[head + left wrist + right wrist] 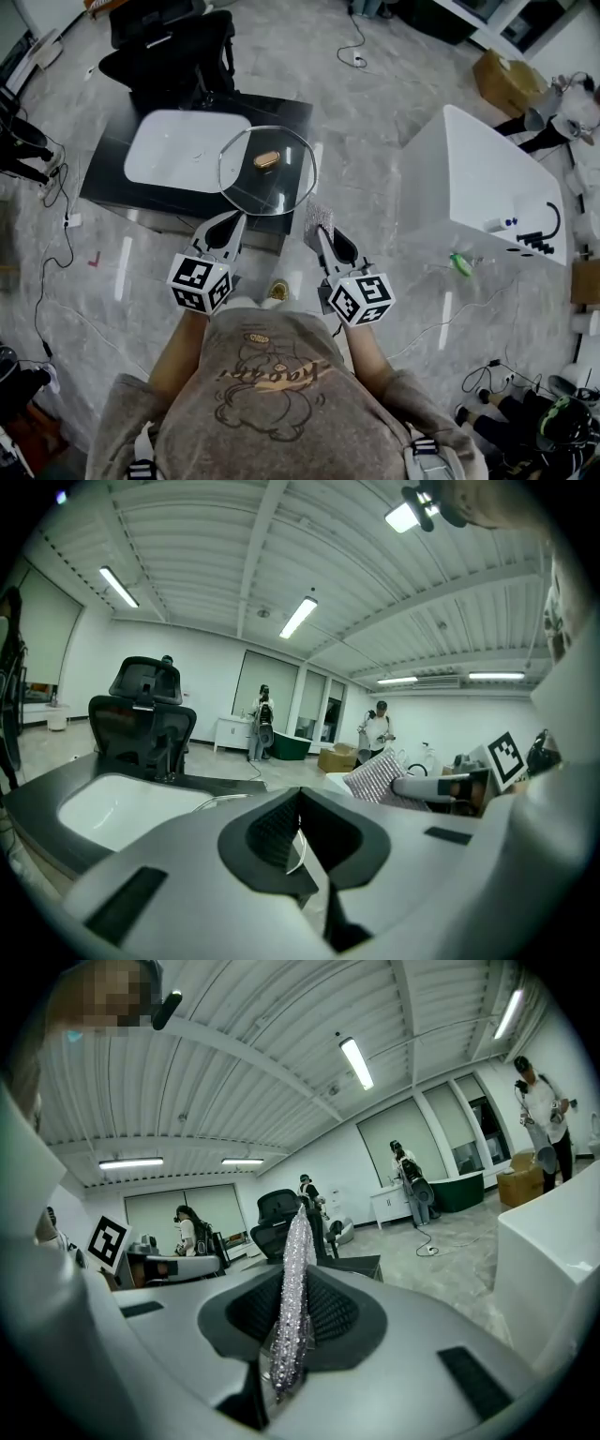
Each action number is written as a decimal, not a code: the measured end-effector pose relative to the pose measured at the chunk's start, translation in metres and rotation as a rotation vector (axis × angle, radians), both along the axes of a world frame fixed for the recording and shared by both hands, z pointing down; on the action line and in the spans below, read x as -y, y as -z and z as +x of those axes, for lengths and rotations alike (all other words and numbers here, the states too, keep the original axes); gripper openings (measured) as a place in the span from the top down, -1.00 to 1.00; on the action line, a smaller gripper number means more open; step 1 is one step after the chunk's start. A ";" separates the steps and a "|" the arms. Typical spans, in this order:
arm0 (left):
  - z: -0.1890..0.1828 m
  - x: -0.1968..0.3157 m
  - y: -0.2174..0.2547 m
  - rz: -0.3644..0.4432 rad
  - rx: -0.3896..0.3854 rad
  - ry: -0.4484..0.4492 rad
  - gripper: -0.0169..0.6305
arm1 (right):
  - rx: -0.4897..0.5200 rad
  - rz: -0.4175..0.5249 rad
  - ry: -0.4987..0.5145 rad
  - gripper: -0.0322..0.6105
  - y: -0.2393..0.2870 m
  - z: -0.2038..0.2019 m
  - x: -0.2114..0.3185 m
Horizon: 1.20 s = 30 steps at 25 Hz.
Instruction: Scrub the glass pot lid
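Head view, lid: round clear glass pot lid with brass knob (267,172) is held over the black table (112,178), its near rim in the left gripper (232,220).
Head view, scrubber: silvery mesh scouring pad (319,218) is in the right gripper (321,234), beside the lid.
Left gripper view, jaws: closed on the lid's thin rim.
Right gripper view, jaws: clamped on the pad.
Risk: hard scrubbing may lever the edge-held lid loose.

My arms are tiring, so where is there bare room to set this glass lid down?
The white basin is bare, ringed by the black table's top. The white unit on the right has a broad free top. It is crowded at that unit's end, around the black faucet and the green item.
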<state>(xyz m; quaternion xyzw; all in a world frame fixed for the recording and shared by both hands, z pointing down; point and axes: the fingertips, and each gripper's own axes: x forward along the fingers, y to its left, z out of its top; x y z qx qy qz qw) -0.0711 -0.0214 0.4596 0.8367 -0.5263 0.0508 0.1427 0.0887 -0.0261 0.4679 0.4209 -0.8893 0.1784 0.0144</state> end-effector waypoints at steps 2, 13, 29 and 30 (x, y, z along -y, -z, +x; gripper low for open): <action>0.000 0.011 0.000 -0.008 -0.017 0.008 0.89 | 0.003 -0.005 0.008 0.66 -0.002 -0.001 0.010; 0.000 0.084 -0.002 -0.006 0.044 -0.065 0.89 | -0.012 -0.030 -0.036 0.66 -0.007 -0.008 0.060; 0.004 0.168 -0.079 -0.125 0.235 -0.242 0.20 | -0.015 -0.057 -0.084 0.66 -0.014 -0.031 0.109; 0.005 0.173 -0.088 -0.138 0.253 -0.253 0.20 | -0.017 -0.060 -0.088 0.66 -0.015 -0.032 0.110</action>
